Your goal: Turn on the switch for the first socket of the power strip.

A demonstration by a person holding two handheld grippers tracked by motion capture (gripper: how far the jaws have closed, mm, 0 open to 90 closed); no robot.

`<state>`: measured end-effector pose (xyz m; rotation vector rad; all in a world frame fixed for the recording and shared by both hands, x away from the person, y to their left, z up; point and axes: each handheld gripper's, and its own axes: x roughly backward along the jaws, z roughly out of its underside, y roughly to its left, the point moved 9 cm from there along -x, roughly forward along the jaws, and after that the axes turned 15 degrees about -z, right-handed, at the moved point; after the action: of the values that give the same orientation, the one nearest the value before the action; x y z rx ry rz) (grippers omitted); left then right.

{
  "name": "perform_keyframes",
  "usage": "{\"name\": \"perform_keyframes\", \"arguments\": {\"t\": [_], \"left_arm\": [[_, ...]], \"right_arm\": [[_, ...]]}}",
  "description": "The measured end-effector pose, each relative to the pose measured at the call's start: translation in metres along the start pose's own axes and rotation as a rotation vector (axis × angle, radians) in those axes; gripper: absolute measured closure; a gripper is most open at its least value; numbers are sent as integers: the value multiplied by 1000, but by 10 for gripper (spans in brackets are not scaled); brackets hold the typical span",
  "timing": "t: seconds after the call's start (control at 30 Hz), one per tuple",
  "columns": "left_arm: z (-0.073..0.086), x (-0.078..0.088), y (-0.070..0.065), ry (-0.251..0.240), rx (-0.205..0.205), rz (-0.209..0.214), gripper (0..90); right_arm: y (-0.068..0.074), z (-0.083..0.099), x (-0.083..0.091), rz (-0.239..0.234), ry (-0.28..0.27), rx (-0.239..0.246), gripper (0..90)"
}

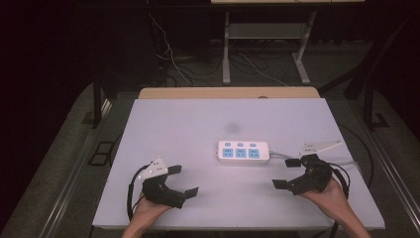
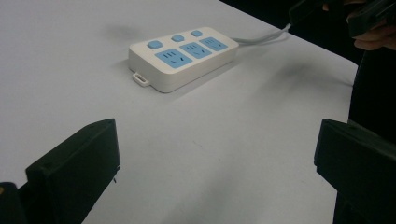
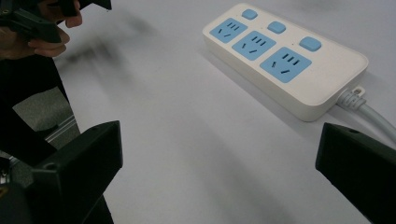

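A white power strip (image 1: 243, 151) with three blue sockets and three blue switches lies flat right of the table's middle; its grey cable (image 1: 280, 154) runs off to the right. The strip (image 2: 183, 56) lies ahead of the left jaws, and the strip (image 3: 282, 56) lies close ahead of the right jaws. My left gripper (image 1: 183, 180) rests open at the near left, apart from the strip, nothing between its jaws. My right gripper (image 1: 286, 173) stands open at the near right, just right of the strip and empty.
The white tabletop (image 1: 198, 129) has bare room around the strip. A wooden edge (image 1: 228, 92) runs along the far side. Beyond it stand a metal frame (image 1: 267, 44) and loose cables (image 1: 171, 59) on the floor. The near table edge lies under my hands.
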<state>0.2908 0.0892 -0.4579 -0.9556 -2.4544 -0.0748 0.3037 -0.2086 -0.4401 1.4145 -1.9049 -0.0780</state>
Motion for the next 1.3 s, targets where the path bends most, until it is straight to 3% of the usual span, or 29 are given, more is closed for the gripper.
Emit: {"name": "perform_keyframes", "arguments": {"t": [1.3], "left_arm": [[1,-1,0,1,0,6,0]], "right_arm": [[-15,-44,-13,-20,111,25,2]]}}
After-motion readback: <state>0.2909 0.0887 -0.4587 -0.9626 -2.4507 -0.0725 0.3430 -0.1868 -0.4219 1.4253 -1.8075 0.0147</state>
